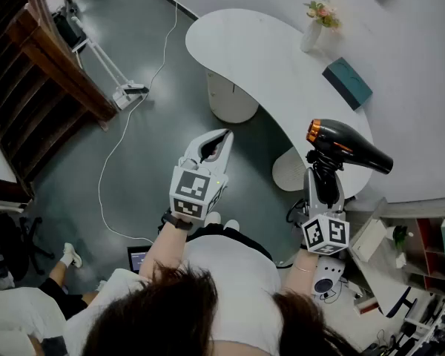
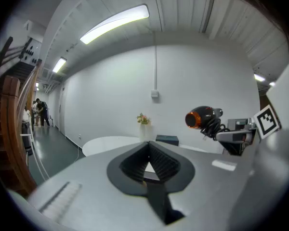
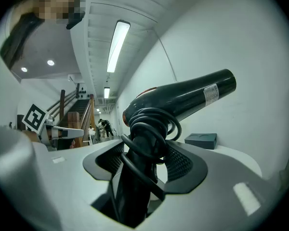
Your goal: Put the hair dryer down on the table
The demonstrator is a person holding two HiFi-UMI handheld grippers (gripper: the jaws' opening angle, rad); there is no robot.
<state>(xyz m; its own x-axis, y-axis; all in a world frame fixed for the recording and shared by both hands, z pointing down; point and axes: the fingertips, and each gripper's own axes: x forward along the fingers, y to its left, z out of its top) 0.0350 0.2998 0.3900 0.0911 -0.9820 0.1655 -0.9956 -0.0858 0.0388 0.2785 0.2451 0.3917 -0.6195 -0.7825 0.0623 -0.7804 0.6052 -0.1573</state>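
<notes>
your left gripper (image 1: 224,134) reaches forward, jaw tips together, empty; your right gripper (image 1: 324,178), beside it, clamps the hair dryer (image 1: 350,146) by its handle

Sticker (image 3: 211,94) on hair dryer (image 3: 183,97) barrel: white with dark print, possibly a rating label; too small for me to read.
Square markers (image 1: 193,187) on cube: black-and-white code pattern; I see no letters or digits.
Legible text: none.

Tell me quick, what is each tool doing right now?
Left tool: closed, nothing in it.
Right tool: closed on the hair dryer.
</notes>
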